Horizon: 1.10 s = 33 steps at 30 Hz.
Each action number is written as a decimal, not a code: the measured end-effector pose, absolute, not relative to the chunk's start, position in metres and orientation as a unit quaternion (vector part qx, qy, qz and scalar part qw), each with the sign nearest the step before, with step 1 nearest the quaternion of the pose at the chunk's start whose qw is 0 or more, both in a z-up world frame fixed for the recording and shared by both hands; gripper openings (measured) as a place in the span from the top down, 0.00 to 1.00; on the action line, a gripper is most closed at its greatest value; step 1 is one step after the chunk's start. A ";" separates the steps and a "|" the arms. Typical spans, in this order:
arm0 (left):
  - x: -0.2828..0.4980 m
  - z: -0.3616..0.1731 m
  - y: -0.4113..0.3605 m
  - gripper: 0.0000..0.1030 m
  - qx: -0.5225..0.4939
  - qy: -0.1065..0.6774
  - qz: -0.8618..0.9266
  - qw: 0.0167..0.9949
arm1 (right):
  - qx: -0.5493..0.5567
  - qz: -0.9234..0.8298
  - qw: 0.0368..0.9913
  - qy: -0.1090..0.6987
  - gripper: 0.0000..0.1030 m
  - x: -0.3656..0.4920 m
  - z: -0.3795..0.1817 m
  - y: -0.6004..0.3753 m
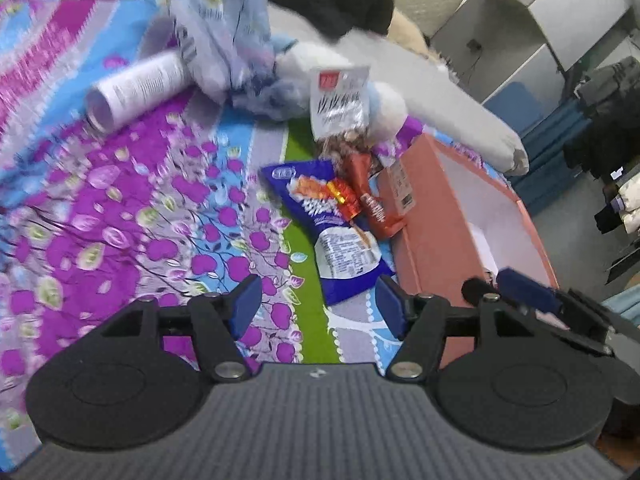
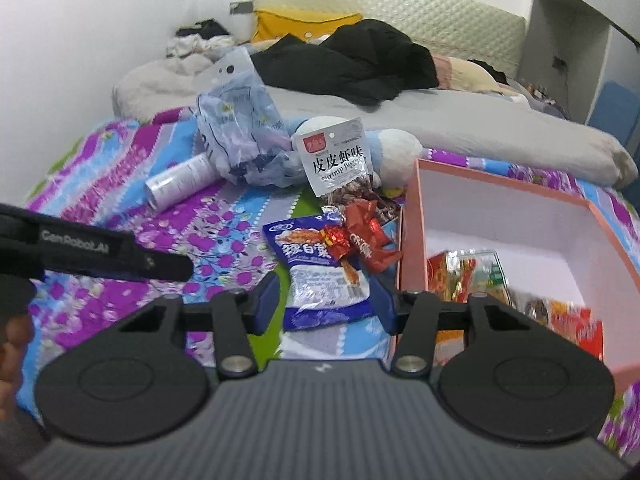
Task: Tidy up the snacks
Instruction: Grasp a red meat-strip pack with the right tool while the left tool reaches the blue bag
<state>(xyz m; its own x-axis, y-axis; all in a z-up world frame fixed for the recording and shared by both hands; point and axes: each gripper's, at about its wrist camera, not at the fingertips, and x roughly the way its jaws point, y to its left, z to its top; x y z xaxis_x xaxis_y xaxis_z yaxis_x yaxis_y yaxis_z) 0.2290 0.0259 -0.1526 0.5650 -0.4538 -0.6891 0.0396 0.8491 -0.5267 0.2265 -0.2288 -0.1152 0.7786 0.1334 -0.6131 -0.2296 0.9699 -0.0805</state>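
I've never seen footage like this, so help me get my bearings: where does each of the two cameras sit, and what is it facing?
Left wrist: rides the left gripper, tilted down at the flowered bedspread; its open fingers show, the right gripper's tip beside them.
Right wrist: rides the right gripper, facing the bed's far end; its fingers and the left gripper show.
Shared: the blue snack bag and the pink box.

Glossy plastic blue snack bag [image 2: 320, 276], matt cardboard box [image 2: 500, 196], printed cloth bedsheet [image 2: 120, 184].
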 end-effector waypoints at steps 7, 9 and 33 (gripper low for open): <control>0.278 -0.200 0.011 0.35 -0.264 0.460 -0.179 0.828 | -0.104 0.081 0.929 0.345 0.66 0.299 -0.127 -0.227; 0.288 -0.210 0.004 0.35 -0.268 0.464 -0.190 0.823 | -0.097 0.082 0.924 0.361 0.66 0.323 -0.131 -0.228; 0.341 -0.260 -0.034 0.59 -0.303 0.463 -0.183 0.812 | -0.134 0.028 0.887 0.441 0.70 0.460 -0.211 -0.205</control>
